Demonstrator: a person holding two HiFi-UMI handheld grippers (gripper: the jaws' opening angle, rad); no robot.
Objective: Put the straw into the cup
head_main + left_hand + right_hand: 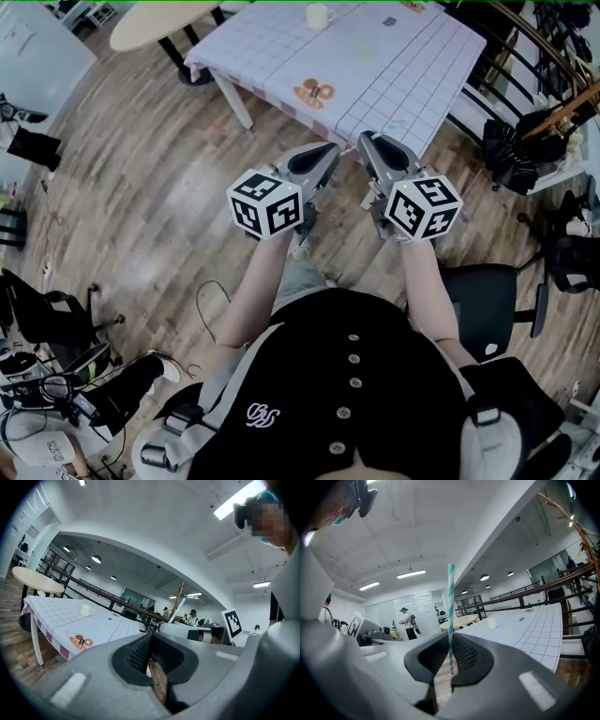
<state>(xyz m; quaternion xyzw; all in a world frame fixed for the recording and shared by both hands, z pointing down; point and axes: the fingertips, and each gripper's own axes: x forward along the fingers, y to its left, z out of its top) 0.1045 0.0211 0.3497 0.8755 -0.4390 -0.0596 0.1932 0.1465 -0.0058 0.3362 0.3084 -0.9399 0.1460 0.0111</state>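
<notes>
Wood-plank floor (141,187) spreads under me as I stand short of a table (394,66) draped in a white checked cloth, with both tools held out roughly level toward it.

My left gripper (330,150) has its jaws together on nothing. I judge it is carried free so it can steady the cup once I get there. My right gripper (368,141), just beside it, has its jaws clamped on the straw, low down near its bottom end. That leaves most of the length clear above the pads, ready to be fed into an opening.

The cup (319,15), white, stands upright on the far part of the cloth. It is well apart from both tools, so the approach is not yet finished.

The straw (451,616), striped teal and white, stands with its long axis upright. Its short lower end pokes just beneath the grip and its free end points at the ceiling. Seen from the left gripper view it leans slightly, and in the head view I cannot make it out. To go in, I reckon it must be brought over the cup's mouth and lowered, bottom end leading.
</notes>
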